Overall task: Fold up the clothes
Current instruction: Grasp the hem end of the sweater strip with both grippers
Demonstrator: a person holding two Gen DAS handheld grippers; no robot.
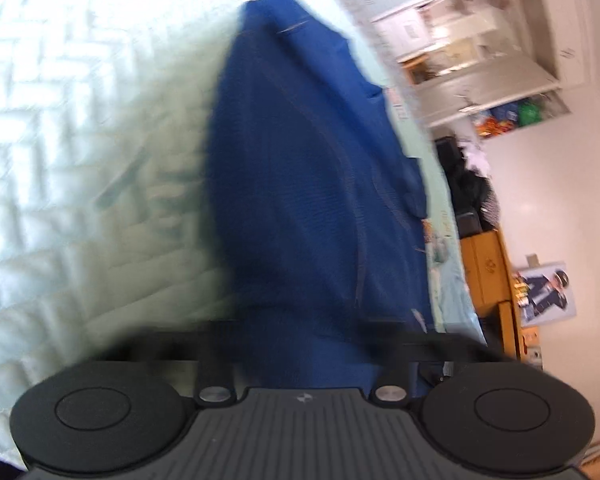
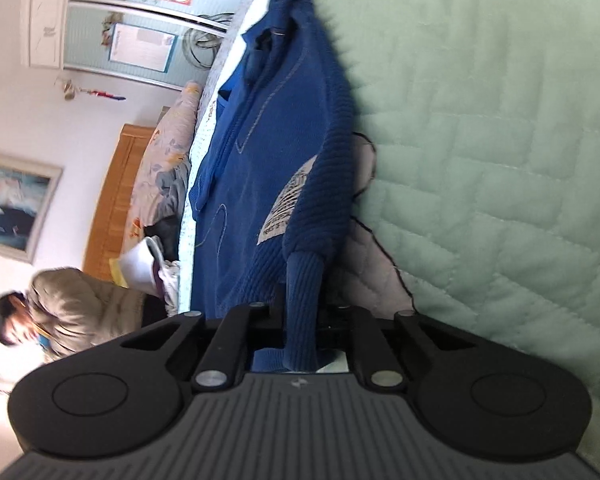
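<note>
Right tool [image 2: 300, 320] clamped on ribbed cuff of blue sweater [image 2: 284, 152]; left tool [image 1: 300, 344] pinching sweater edge, view blurred. Sweater stretched over pale green quilted bed [image 2: 500, 160].

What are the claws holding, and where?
Both hold the sweater: the right claw pinches its cuff; the left claw's spot is too blurred.

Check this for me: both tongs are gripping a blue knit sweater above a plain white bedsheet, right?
Not quite. The blue knit sweater is in both tongs, but the bedding is a pale green quilted bedspread, not a plain white sheet. The right wrist view shows the stitching clearly.
</note>
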